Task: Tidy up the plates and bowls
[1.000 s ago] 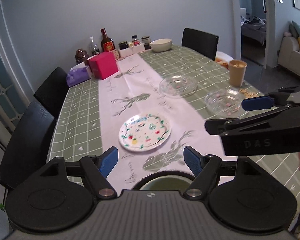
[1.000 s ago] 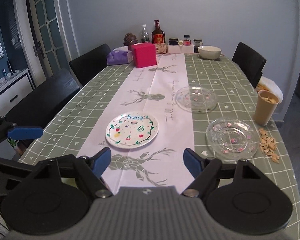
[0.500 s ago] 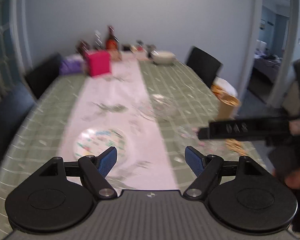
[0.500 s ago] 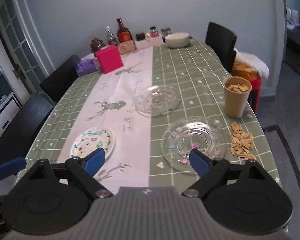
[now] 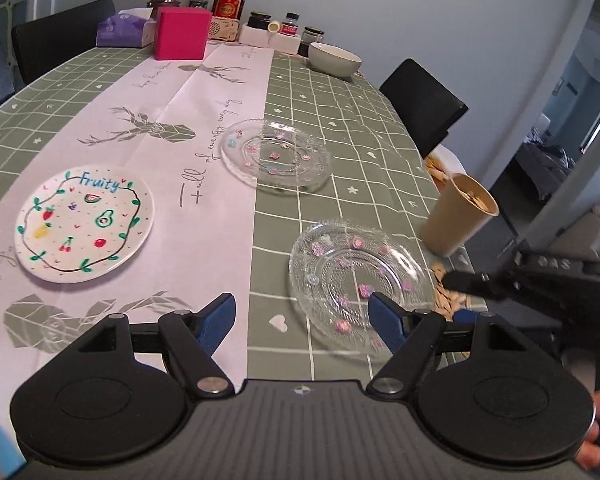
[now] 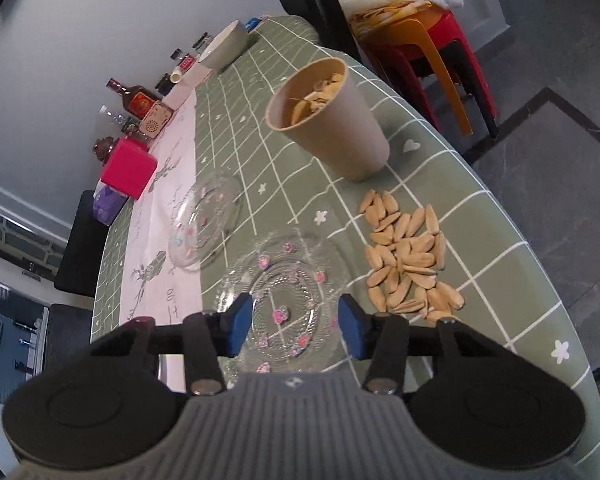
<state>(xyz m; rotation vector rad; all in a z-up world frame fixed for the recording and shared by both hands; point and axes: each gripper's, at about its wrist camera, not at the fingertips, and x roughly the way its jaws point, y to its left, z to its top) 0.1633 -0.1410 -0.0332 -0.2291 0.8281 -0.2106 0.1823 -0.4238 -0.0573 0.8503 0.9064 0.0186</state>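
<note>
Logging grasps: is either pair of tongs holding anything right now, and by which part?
Nothing is held. The left tongs stand open; the right tongs are closing above the near glass plate, not gripping it.

The left gripper (image 5: 302, 318) had a ribbed grey housing with a small round emblem at its front edge. 2 round black discs flanked it, each feeding a black link arm pinned by a silver screw. Its 2 fingers (image 5: 216, 322) wore textured blue pads. The right gripper (image 6: 296, 326) was built alike, with the same blue pads. Seen from the left wrist, its black body carried raised lettering.
</note>
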